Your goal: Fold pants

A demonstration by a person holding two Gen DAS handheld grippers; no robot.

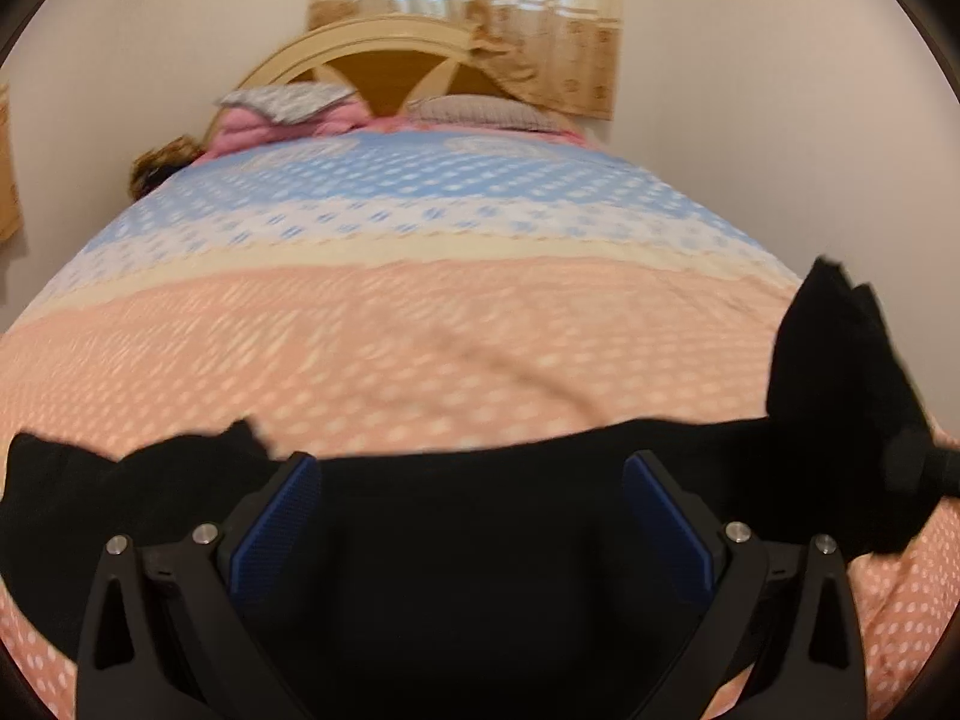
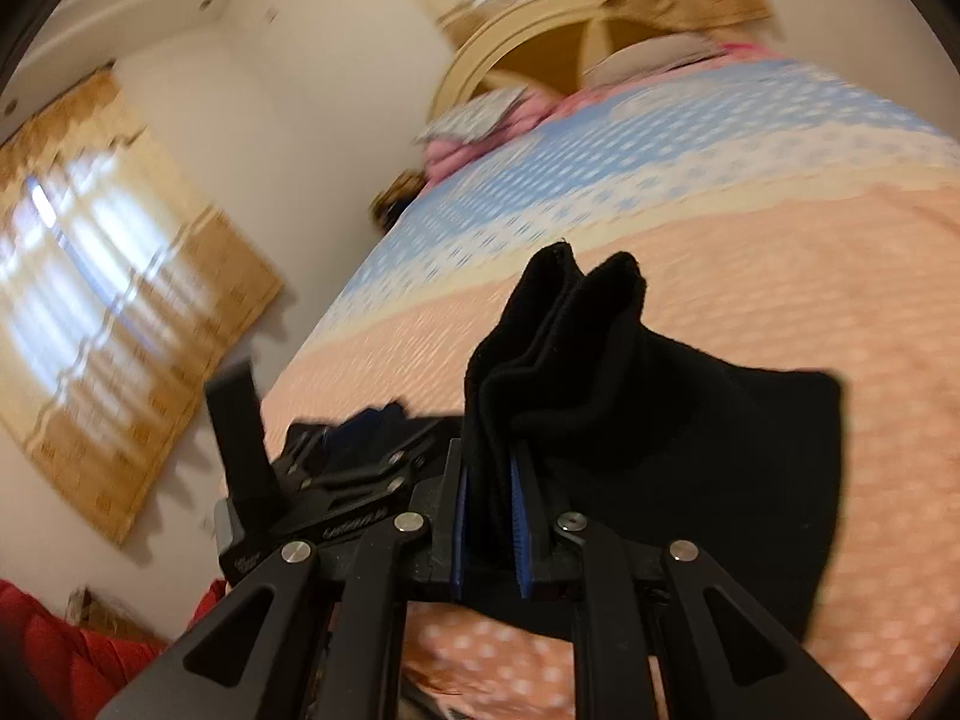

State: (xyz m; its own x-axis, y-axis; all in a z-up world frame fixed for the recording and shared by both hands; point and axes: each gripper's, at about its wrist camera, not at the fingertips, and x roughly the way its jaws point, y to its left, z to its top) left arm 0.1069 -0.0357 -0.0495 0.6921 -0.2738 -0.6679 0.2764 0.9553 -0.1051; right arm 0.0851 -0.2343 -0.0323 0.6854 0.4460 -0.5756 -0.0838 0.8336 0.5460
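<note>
Black pants (image 1: 468,540) lie across the near edge of the bed. My left gripper (image 1: 471,483) is open, its blue pads (image 1: 279,516) wide apart just above the flat black cloth. In the right wrist view my right gripper (image 2: 489,480) is shut on a bunched fold of the pants (image 2: 600,396) and holds it lifted above the bed. That lifted part and the right gripper show at the right of the left wrist view (image 1: 840,372). The left gripper shows in the right wrist view (image 2: 336,468).
The bed has a peach, cream and blue dotted cover (image 1: 420,312). Pillows (image 1: 480,111) and a wooden headboard (image 1: 384,69) are at the far end. Curtains (image 2: 114,276) hang on the walls. Something red (image 2: 72,654) lies low beside the bed.
</note>
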